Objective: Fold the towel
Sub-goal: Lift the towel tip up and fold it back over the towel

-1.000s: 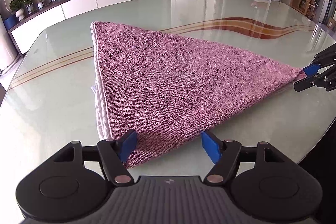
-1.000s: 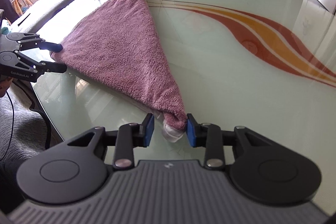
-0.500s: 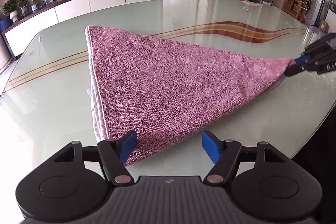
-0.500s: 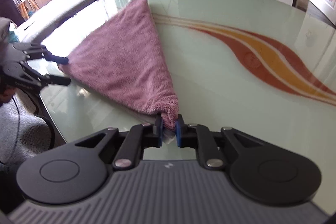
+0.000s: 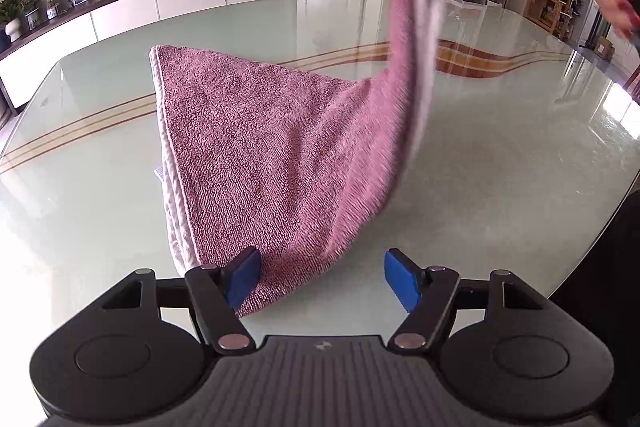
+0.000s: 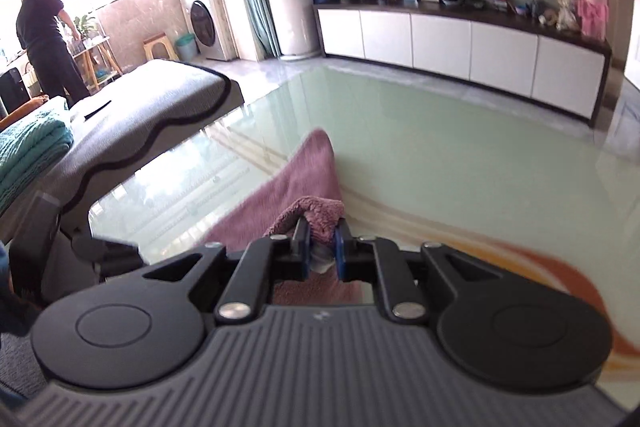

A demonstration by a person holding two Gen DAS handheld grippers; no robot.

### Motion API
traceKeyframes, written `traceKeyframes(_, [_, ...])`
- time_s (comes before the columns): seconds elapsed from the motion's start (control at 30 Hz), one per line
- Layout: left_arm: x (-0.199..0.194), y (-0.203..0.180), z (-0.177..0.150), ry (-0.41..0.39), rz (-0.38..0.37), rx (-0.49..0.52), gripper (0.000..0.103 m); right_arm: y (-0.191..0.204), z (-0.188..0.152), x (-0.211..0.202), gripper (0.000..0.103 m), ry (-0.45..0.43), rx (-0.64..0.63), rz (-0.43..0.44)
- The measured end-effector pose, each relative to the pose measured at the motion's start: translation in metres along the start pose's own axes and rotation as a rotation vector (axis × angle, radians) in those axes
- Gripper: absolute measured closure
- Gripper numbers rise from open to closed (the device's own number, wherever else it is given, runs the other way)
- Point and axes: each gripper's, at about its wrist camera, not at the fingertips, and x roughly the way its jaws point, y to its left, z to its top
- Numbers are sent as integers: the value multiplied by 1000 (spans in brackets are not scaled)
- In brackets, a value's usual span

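Towel [image 5: 280, 163] on glass table [image 5: 500, 167]

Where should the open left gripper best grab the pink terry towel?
Probably the pointed near corner of the pink terry towel, lying flat between the open left gripper fingers. Come in low from the near table edge; the right gripper already lifts the other tip.

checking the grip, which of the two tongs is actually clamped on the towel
The right tongs: shut on the pink towel corner, lifted off the table. The left tongs stand open, gripping nothing.
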Motion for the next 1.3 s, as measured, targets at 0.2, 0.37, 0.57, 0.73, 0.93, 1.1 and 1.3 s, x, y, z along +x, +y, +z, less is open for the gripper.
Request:
traceKeyframes(0.2, [-3,16,7,13,-45,-54,31,10,51,51,92,-19,-36,27])
traceKeyframes(0.37, [-5,38,11,28,-131,-157,31,22,79,107,92,4,-77,33])
traceKeyframes(0.57, [-2,70,17,65,-212,-305,31,33,86,167,92,46,-128,-8])
traceKeyframes(0.73, [-2,87,21,70,-239,-372,31,28,87,202,92,80,-109,-40])
traceKeyframes(0.93, [-4,94,25,57,-212,-398,31,14,75,236,93,139,-81,-59])
traceKeyframes(1.1, [-8,97,30,38,-185,-416,31,9,66,256,93,177,-74,-78])
traceKeyframes(1.3, [-26,79,46,-36,-134,-336,31,12,56,273,93,210,-98,-103])
